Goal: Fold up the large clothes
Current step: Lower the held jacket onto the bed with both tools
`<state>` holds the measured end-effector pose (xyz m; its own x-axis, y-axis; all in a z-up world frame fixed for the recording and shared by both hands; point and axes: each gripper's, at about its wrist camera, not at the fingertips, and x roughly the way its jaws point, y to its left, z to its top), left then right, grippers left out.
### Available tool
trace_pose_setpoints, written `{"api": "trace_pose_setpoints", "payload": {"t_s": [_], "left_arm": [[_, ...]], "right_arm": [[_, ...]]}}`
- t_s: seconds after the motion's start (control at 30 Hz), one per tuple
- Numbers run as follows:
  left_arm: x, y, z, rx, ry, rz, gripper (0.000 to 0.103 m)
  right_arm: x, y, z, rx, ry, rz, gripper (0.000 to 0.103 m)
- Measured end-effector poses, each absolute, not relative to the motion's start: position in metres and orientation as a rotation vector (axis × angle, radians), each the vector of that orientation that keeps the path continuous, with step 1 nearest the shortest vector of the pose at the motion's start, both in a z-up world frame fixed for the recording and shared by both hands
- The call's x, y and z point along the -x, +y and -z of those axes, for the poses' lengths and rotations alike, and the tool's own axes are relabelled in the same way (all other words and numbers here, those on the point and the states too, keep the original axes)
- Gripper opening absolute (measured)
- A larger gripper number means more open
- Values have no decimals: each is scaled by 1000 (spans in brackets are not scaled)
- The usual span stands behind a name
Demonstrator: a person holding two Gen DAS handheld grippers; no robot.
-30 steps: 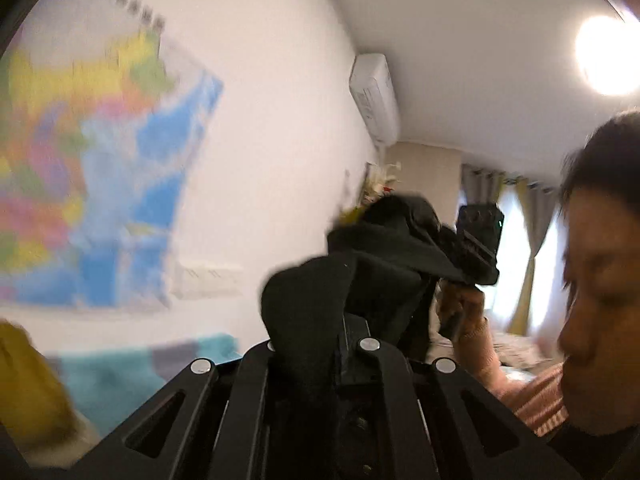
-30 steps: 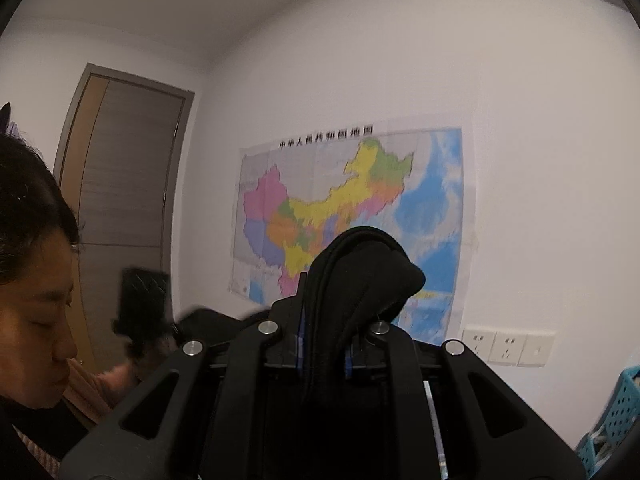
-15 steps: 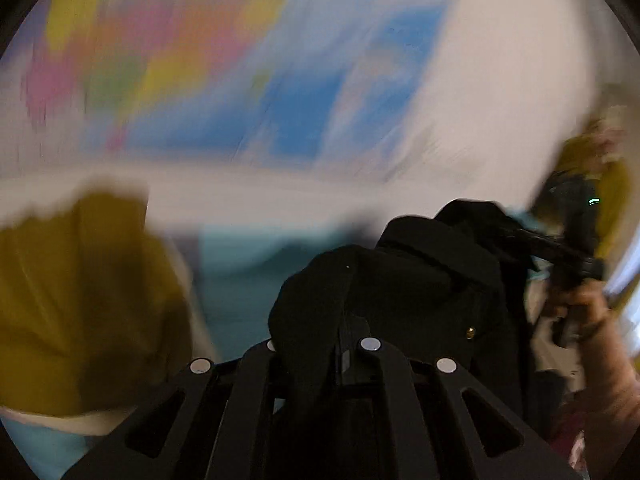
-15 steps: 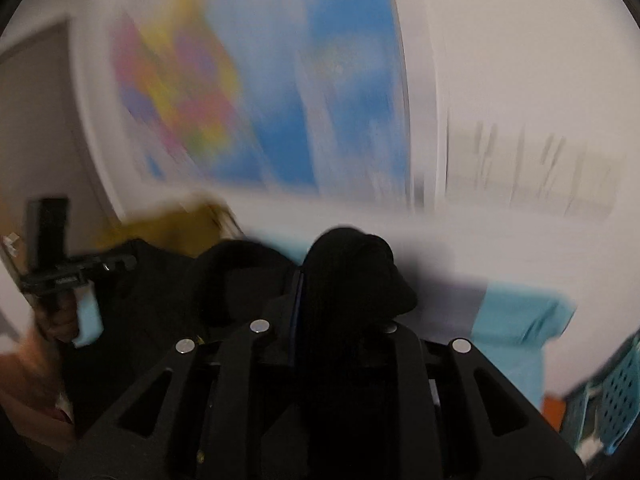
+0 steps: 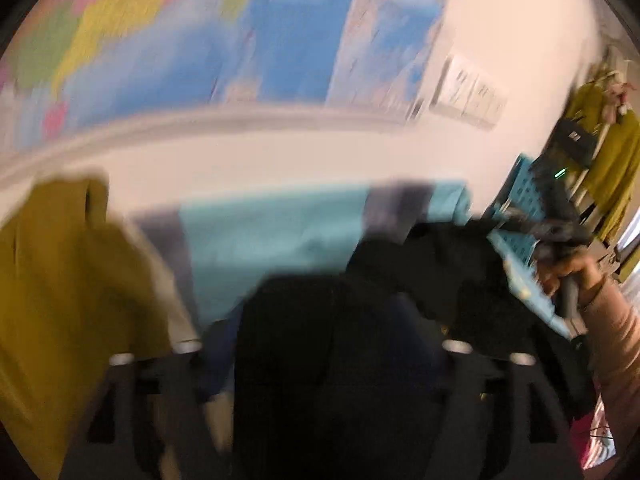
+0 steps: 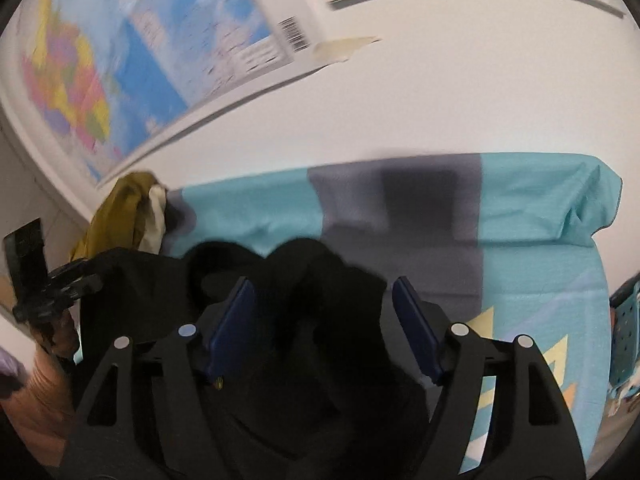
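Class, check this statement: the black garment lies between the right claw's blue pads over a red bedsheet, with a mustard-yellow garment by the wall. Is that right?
Not quite. The bedsheet is teal with a grey band, not red, as the right wrist view shows. The rest stands: the black garment lies between the blue pads of the right claw, whose jaws are opening, and the mustard-yellow garment sits by the wall.

You face a white wall (image 6: pixel 400 100) with a colourful map (image 6: pixel 132 52) taped up at the left and white sockets (image 5: pixel 472 96) to its right. Below it, a bed in a turquoise and grey cover (image 6: pixel 540 216) runs along the wall.
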<state>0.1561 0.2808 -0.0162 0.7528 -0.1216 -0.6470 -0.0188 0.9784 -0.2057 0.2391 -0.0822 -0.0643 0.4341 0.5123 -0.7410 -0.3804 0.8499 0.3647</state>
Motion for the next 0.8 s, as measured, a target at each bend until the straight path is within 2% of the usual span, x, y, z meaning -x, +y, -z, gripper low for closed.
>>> {"api": "trace_pose_setpoints", "payload": {"t_s": [0.17, 0.23, 0.27, 0.33, 0.43, 0.5, 0.53, 0.57, 0.6, 0.67, 0.73, 0.8], "left_arm": [[-179, 273, -2, 279, 642, 129, 82], [-196, 267, 9, 265, 722, 163, 85], [-199, 261, 17, 244, 767, 161, 85], [-228, 251, 41, 214, 870, 125, 85], [-268, 256, 78, 283, 1039, 121, 85], [-280, 259, 95, 353, 1086, 153, 84], [-282, 258, 99, 370, 1094, 184, 73], [-282, 255, 102, 373, 1101, 225, 55], [-281, 251, 105, 362, 1108, 257, 52], [-274, 241, 105, 272, 1093, 223, 34], [-269, 239, 101, 243, 1084, 186, 24], [-264, 244, 81, 242, 1004, 130, 21]], "right_arm": [[-265, -61, 92, -196, 1106, -588, 68], [-267, -53, 94, -208, 1118, -647, 41], [-263, -54, 90, -186, 1103, -654, 38], [-250, -45, 72, -109, 1017, -702, 24], [-223, -41, 40, -22, 878, -773, 21], [-203, -36, 28, 55, 818, -805, 20], [-195, -34, 28, 105, 809, -808, 20], [-191, -32, 30, 145, 810, -799, 20], [-188, -31, 34, 178, 817, -791, 20], [-187, -34, 41, 205, 829, -773, 20], [-194, -42, 42, 180, 823, -757, 19], [-200, -39, 33, 185, 777, -738, 18]]}}
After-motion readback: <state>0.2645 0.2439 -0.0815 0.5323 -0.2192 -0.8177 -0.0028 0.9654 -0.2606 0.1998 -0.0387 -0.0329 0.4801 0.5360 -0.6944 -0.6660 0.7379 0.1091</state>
